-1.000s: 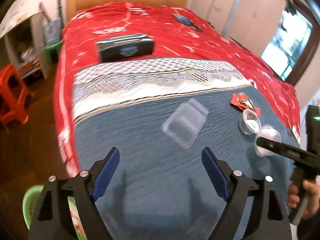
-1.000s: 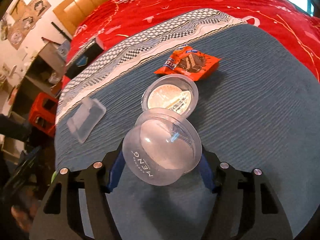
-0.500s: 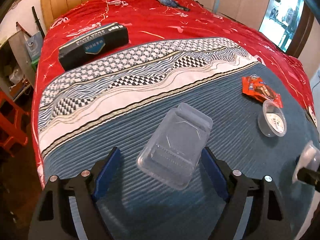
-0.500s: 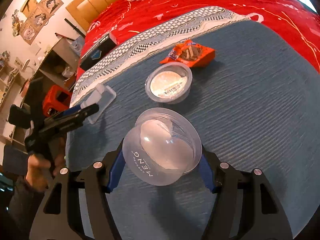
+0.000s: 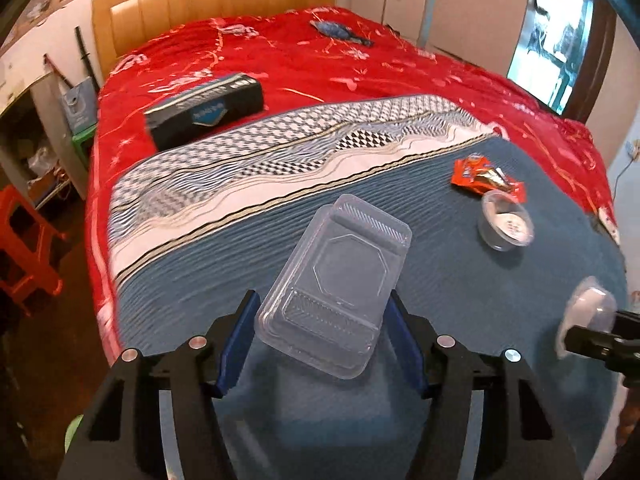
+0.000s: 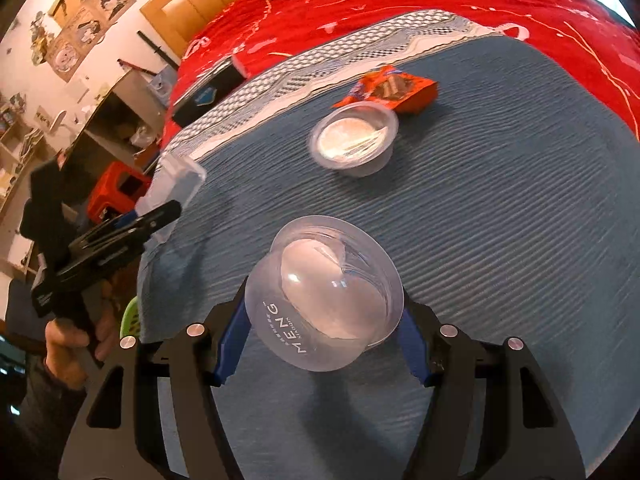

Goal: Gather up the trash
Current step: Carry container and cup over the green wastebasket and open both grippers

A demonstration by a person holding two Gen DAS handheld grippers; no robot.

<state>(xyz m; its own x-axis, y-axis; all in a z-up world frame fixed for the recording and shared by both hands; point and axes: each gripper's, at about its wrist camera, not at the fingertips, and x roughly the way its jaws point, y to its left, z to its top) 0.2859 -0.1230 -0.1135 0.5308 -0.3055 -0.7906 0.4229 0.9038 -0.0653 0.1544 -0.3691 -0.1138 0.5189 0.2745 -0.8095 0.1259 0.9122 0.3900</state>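
Observation:
A clear plastic clamshell box (image 5: 336,276) sits between the blue pads of my left gripper (image 5: 323,300). The jaws are closing, and both pads touch its sides. From the right wrist view, the box (image 6: 172,184) tilts up at the bed's left edge in front of the left gripper (image 6: 156,216). My right gripper (image 6: 324,304) is shut on a clear round cup (image 6: 328,300) marked MENG, held above the blue blanket (image 6: 500,240). A small lidded cup (image 6: 354,140) and an orange snack wrapper (image 6: 392,90) lie further up the blanket.
A black box (image 5: 204,110) lies on the red bedspread (image 5: 360,68) near the left side. A red stool (image 5: 24,248) stands on the floor to the left of the bed. A green basket (image 6: 130,316) shows below the bed's edge.
My left gripper has moved in over the clamshell box and its jaws have narrowed onto it. The right gripper has kept its grip on the cup and drifted back from the small cup.

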